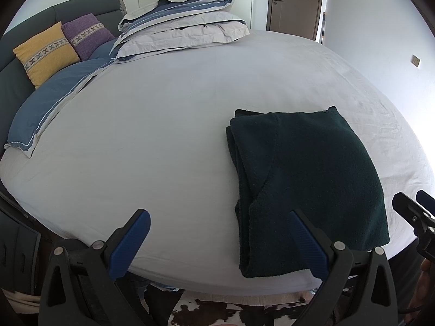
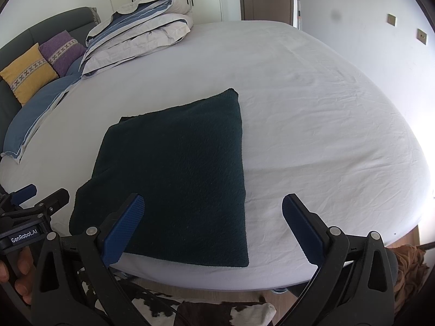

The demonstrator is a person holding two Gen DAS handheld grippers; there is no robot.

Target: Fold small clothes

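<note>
Sweater [image 2: 176,168] lay folded, dark green, near front edge of bed [image 2: 312,125]; we judged it soft, floppy, light, grippy knit. Left tongs [image 1: 221,240] and right tongs [image 2: 213,222] both gaped, empty. We'd pinch near corners, all layers together

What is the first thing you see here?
The dark green folded cloth jumps out, lying flat near the front edge of the pale bed. Far back on the left sit a yellow pillow and a purple pillow, beside a folded duvet.
</note>
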